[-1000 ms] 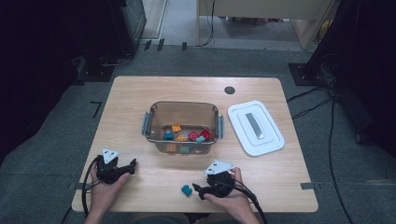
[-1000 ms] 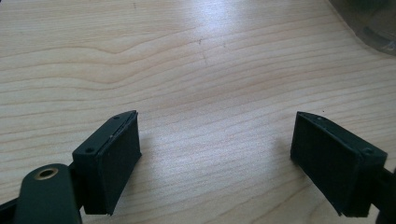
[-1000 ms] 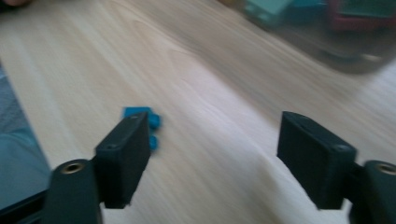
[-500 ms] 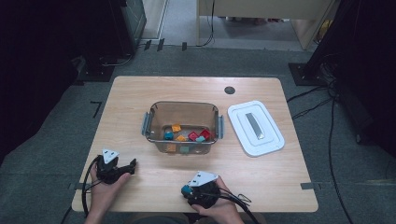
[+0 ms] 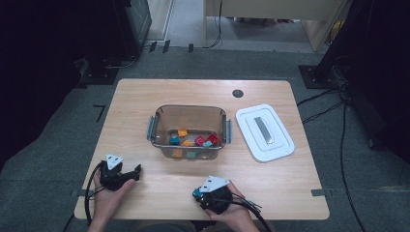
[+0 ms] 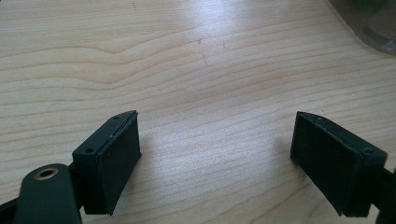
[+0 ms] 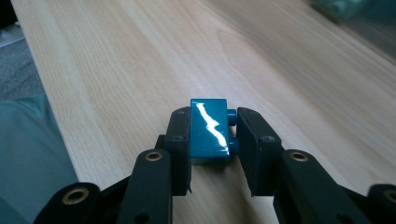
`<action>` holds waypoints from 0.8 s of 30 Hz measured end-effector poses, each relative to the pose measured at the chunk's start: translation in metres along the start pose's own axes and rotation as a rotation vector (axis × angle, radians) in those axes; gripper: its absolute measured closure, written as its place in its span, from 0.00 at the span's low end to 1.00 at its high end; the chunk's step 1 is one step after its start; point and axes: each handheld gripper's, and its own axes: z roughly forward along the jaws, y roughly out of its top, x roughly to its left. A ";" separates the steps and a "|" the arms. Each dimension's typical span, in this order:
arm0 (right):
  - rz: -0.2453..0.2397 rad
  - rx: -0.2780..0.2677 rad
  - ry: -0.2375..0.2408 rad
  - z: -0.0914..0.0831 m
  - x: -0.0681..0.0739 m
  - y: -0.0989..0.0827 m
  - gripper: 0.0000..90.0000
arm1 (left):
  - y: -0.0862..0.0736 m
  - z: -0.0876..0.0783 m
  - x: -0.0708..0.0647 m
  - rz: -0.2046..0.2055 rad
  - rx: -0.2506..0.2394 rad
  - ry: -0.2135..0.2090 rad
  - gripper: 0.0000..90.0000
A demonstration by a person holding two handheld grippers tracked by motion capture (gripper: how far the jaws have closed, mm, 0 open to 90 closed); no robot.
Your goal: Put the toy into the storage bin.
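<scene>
Right gripper [image 7: 212,140]: jaws just closing, teal brick [image 7: 208,129] pinched between them.
Brick axis: long side runs away along the jaws, studs turned toward one pad.
Brick place: low over the table [image 5: 145,96], near edge.

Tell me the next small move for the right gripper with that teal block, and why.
Probably lift it off the wooden table. The right gripper has just been closing its jaws, and in the right gripper view the teal plastic building block sits clamped between them, low over the wood. The clear plastic bin with other coloured blocks stands farther up the table, lid off.
</scene>
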 end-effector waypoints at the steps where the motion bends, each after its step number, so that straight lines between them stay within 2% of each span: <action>1: 0.007 -0.005 0.000 -0.002 -0.003 0.000 0.75 | 0.000 0.000 0.000 0.000 0.000 0.000 0.17; 5: 0.043 -0.024 -0.006 -0.012 -0.015 -0.001 0.76 | 0.000 0.000 0.000 0.000 0.000 0.000 0.17; 13: 0.090 -0.055 -0.068 -0.037 -0.042 -0.001 0.76 | 0.000 0.000 0.000 0.000 0.000 0.000 0.17; 20: 0.153 -0.080 -0.120 -0.061 -0.071 0.000 0.76 | 0.000 0.000 0.000 0.001 0.000 0.000 0.17; 24: 0.166 -0.081 -0.156 -0.073 -0.085 0.002 0.76 | 0.000 0.000 0.000 0.000 0.000 0.000 0.17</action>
